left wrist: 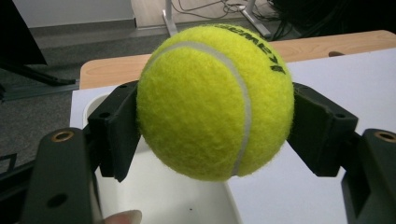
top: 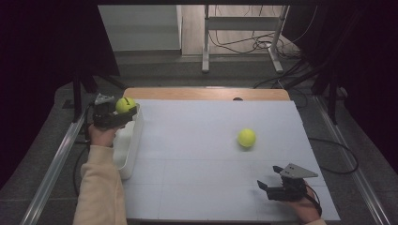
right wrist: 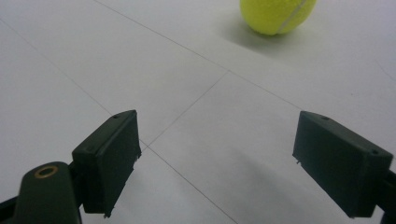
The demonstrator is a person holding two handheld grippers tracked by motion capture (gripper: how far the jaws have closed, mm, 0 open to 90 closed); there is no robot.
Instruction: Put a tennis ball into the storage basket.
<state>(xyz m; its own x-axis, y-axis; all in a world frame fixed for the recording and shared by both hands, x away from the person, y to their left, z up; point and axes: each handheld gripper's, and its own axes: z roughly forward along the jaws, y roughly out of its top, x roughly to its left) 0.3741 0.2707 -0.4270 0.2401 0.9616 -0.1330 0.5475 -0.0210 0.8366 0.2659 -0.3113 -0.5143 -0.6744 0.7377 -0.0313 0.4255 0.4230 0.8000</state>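
Tennis ball (left wrist: 215, 100) sits clamped between your left tongs (top: 123, 111), held above the white tub (top: 130, 150) at the left edge of the worktop (top: 197, 140). The worktop's white sheet spreads across most of the high view, with a strip of bare wood along its far side. The tub lies lengthwise along the sheet's left edge, under your left hand. Your right tongs (top: 268, 180) rest low near the front right corner, jaws wide apart with nothing between them. A second tennis ball (top: 246, 137) lies loose on the sheet, beyond the right tongs and well apart from them.
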